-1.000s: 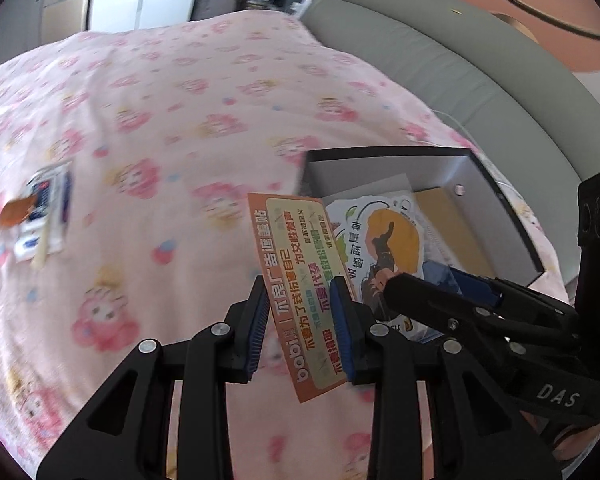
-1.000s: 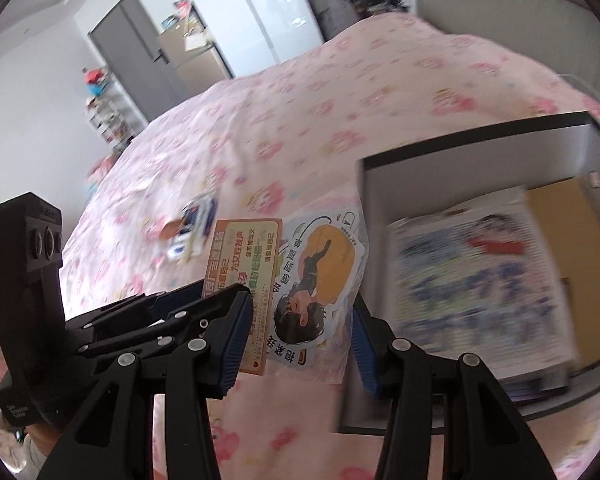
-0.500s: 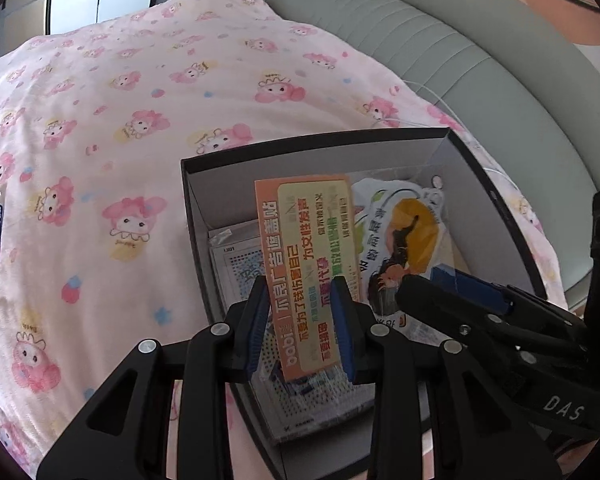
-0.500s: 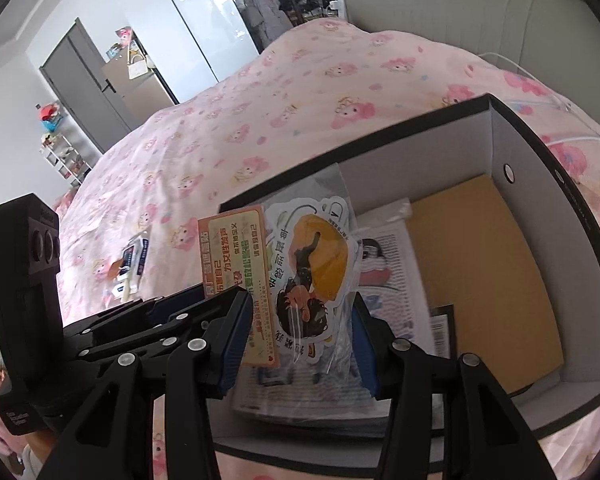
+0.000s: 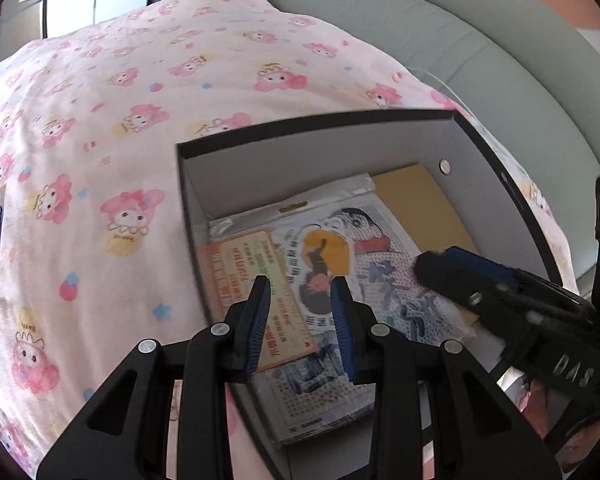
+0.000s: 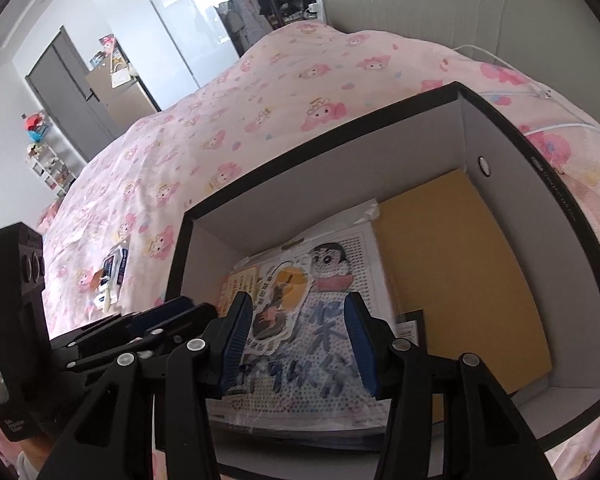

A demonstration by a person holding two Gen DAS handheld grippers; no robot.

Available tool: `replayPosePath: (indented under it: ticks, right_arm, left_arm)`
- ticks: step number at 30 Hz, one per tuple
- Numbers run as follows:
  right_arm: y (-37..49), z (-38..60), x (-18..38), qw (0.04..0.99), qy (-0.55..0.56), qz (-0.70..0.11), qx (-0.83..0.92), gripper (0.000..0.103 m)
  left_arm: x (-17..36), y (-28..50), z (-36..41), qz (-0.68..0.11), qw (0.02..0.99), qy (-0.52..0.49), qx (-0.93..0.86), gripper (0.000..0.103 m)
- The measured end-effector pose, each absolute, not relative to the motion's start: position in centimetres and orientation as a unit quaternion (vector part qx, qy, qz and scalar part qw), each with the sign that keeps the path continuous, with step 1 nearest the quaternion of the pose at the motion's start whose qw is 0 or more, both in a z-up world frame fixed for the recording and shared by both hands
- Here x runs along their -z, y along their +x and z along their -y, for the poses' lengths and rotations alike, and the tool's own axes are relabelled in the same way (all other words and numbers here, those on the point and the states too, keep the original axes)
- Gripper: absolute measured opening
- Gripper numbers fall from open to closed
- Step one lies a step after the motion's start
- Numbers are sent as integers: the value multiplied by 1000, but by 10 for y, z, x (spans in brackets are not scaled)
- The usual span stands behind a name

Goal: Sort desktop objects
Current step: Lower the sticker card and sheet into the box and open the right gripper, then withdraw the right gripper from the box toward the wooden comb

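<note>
Downward we tilt both tools over the box [image 5: 324, 128]: our left gripper [image 5: 302, 300] and right gripper [image 6: 298, 318] each stand with jaws apart, nothing pinched. Beneath the left one lies the orange card [image 5: 256, 292], flat in the box near its left wall, long axis running away from us. Beside it the cartoon sticker [image 6: 278, 306] rests on a dotted sheet [image 6: 324, 356], with a tan board [image 6: 460, 272] to the right. Around lies the pink quilt [image 5: 100, 140].
</note>
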State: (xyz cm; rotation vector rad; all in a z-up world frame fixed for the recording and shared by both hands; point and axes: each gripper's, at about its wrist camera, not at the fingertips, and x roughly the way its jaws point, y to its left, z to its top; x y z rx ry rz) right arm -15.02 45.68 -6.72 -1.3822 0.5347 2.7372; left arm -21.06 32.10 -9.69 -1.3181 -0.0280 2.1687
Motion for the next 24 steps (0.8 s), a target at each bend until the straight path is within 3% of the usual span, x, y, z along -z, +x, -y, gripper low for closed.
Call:
replayPosePath:
  ticks: [6,16,18,20,22,24]
  right_arm:
    - [-151,-451,81,17,-466,-166,-869,45]
    - [-141,-427,61,17,-447,-158,-880,45]
    - [-137,-417,55,16,-442,-152,-884,45]
    - [-127,-404,48,16,-437,-147,-887,45]
    - [-117,-390,40,17,-433,-142,-890,48]
    - [-98,-372,33,9,-419,-143,-897,60]
  left_arm:
    - [106,-211,-322,9,290,-510,-810,29]
    - [73,-187,-292,-12,272,-473,-838,32]
    - [66,-180,-281,-20,259,-466,-846,37]
    - [57,-168,-264,-29,242,-458,-855,51]
    - [47,-148,-240,-29,235,-442,-865,57]
    - [38,-128,-214,-28,229,-425,-875,62]
